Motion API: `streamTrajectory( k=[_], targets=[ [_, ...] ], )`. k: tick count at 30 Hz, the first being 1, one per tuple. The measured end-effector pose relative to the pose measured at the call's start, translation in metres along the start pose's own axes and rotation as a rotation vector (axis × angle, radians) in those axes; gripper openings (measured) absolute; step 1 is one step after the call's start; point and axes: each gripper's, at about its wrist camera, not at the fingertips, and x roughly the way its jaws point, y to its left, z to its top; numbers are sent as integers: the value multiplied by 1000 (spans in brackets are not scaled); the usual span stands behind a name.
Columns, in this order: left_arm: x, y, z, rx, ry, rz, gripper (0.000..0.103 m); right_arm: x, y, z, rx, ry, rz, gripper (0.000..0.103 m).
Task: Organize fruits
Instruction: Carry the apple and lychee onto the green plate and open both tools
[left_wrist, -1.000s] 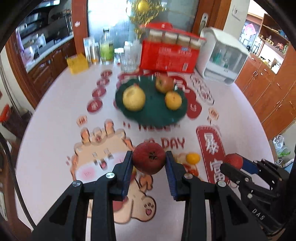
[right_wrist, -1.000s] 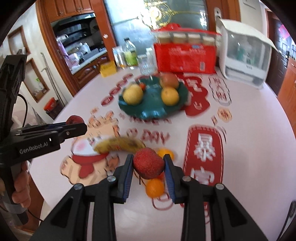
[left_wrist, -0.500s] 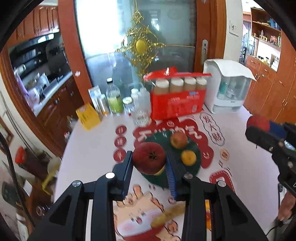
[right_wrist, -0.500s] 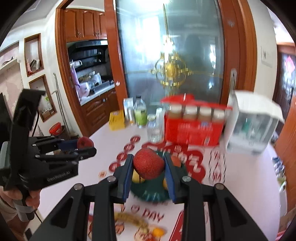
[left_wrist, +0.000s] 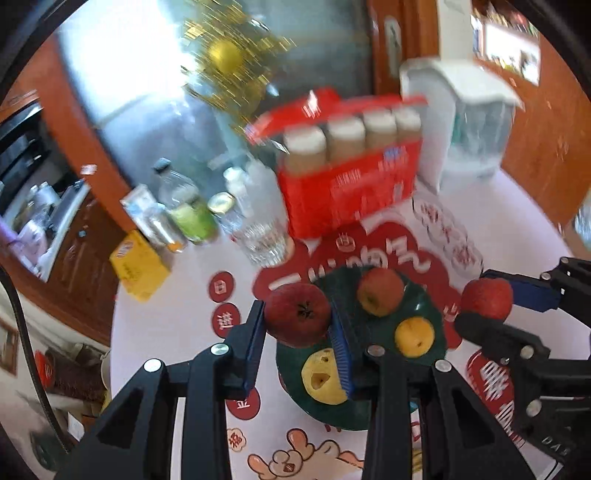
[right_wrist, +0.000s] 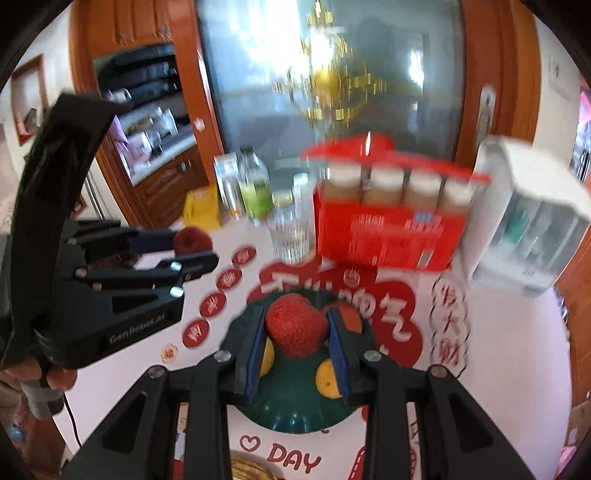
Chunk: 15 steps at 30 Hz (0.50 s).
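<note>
My left gripper (left_wrist: 297, 319) is shut on a dark red apple (left_wrist: 297, 314) and holds it over the left rim of the green plate (left_wrist: 436, 317). The plate holds a reddish apple (left_wrist: 380, 291), an orange (left_wrist: 413, 336) and a yellow pear (left_wrist: 323, 376). My right gripper (right_wrist: 296, 328) is shut on a bright red fruit (right_wrist: 296, 326) above the same plate (right_wrist: 295, 410). It also shows in the left wrist view (left_wrist: 485, 299), to the right of the plate. The left gripper shows at the left of the right wrist view (right_wrist: 192, 240).
A red box of jars (left_wrist: 351, 188), a white appliance (left_wrist: 465, 122), a glass (left_wrist: 264, 240), bottles (left_wrist: 192, 210) and a yellow box (left_wrist: 138, 264) stand behind the plate. A banana (right_wrist: 251, 469) lies near the front edge.
Both grippers have moved forward and tilted down toward the green plate with their fruits. The plate now lies right under both of them.
</note>
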Motion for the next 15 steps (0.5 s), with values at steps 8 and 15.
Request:
streamTrajectory(
  k=[8,15],
  targets=[
    [95,-14,-8,117,147,-73,33,92,-9,-38,36,192,21,33],
    [150,-28,-17,174,239,-170,33,134,0,-73,25,286,87,33]
  ],
)
